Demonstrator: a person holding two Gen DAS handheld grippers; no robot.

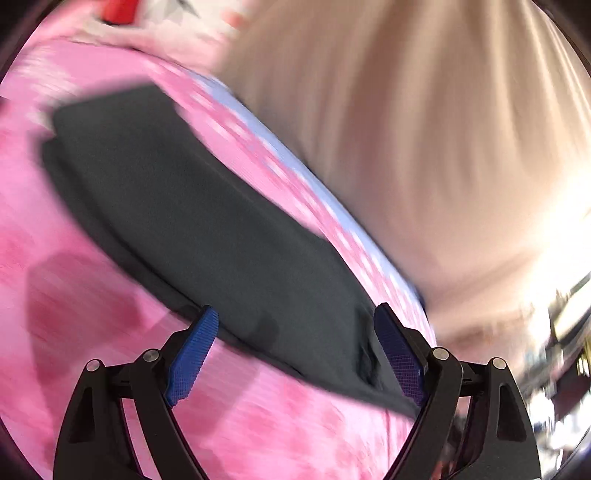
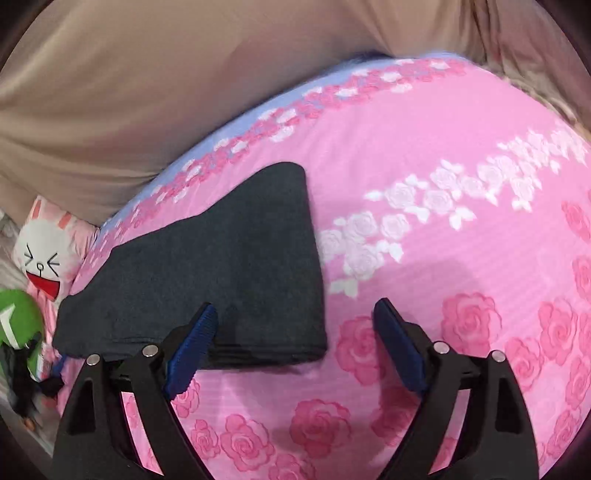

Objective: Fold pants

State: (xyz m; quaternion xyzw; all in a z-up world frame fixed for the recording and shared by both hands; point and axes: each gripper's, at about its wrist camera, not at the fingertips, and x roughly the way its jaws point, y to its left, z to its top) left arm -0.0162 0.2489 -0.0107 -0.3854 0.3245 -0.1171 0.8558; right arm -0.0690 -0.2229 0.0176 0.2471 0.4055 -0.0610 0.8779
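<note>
The dark grey pants lie folded into a compact stack on the pink rose-print bed cover. In the left wrist view the pants stretch diagonally across the blurred frame. My left gripper is open and empty, its blue pads above the near edge of the pants. My right gripper is open and empty, over the pants' near right corner, its left pad above the fabric and its right pad over the cover.
A beige curtain hangs behind the bed. A rabbit-print pillow and a green toy lie at the left edge. A red object sits at the far top in the left wrist view.
</note>
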